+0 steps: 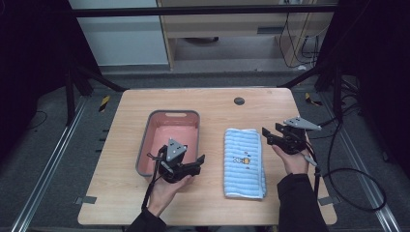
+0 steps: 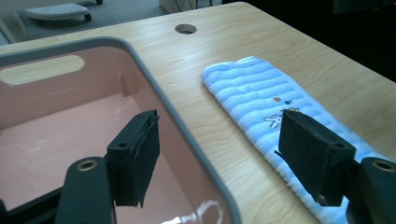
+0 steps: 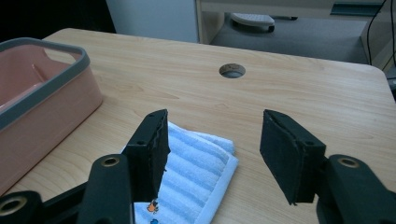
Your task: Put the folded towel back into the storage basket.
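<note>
Item 1: folded light-blue striped terry towel (image 1: 244,163) with a small cartoon print. It lies flat on the pale wooden table (image 1: 217,104), just beside the pink bin, on the side toward the right hand, long axis running away from the person. Untouched by either tool.

Item 2: pink plastic bin with grey rim (image 1: 153,140), rectangular, open-topped, nothing visible inside. The landmark for all entries.

Item 3: left gripper (image 1: 195,164). Held low over the near corner of the bin, pointing across toward the towel. Jaws spread wide, holding nothing; in the left gripper view one pad sits over the bin's interior, the other over the towel's near end.

Item 4: right gripper (image 1: 270,136). Held beyond the towel on the side away from the bin, at its far end. Jaws released, nothing between them; in the right gripper view they bracket the towel's far corner (image 3: 219,151) from above.

Item 5: round cable hole (image 1: 239,101) in the table, beyond the bin, well apart from the work.

Handling note, as a judgement: the step appears to be taking up the towel, probably for the bin. Lower each tool until one pad slides under the folded edge, pinch all layers together, and lift both ends level so the fold does not open.
</note>
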